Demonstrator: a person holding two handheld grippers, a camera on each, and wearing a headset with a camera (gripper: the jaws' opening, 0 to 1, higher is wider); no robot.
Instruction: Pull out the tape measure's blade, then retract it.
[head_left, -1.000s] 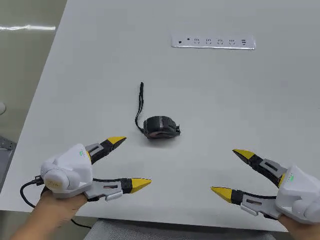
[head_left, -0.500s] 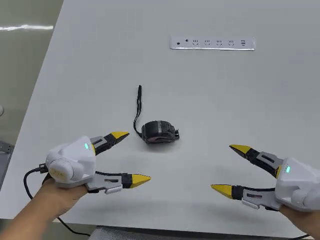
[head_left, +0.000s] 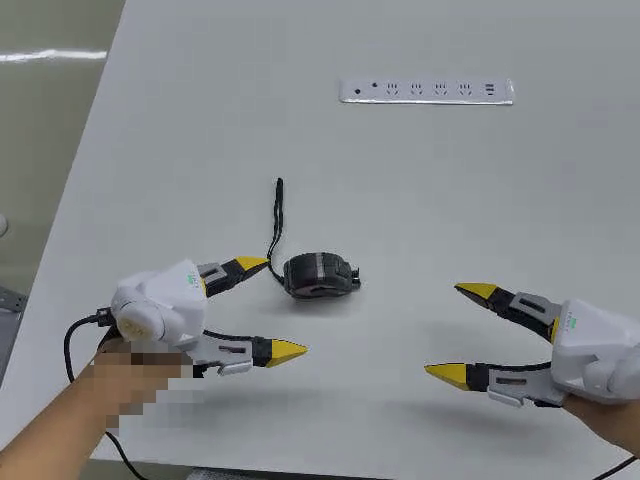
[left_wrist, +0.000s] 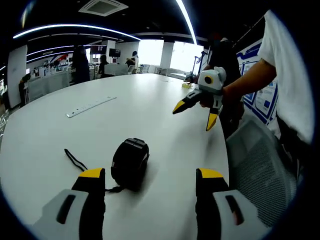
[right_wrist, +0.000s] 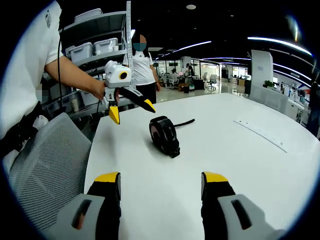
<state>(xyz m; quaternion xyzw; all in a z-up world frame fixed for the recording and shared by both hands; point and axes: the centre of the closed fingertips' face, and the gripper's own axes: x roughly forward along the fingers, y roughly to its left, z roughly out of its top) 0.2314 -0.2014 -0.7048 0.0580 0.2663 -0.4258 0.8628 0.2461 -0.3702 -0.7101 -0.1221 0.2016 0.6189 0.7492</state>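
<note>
Now, head view: tape measure (head_left: 320, 274) lies on bench (head_left: 450, 200), blade in; left claw (head_left: 281, 306) agape at its 8 o'clock, right claw (head_left: 447, 330) agape, 4 o'clock, farther off. Left gripper view: it sits just ahead, untouched. Right gripper view: ahead, 12 o'clock. Approach step, I judge; next, clamp it.

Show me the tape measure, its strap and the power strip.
tape measure (head_left: 318, 274), head view, middle of the black case.
strap (head_left: 277, 213), head view, midway along the cord.
power strip (head_left: 427, 91), head view, centre of its white body.
</note>
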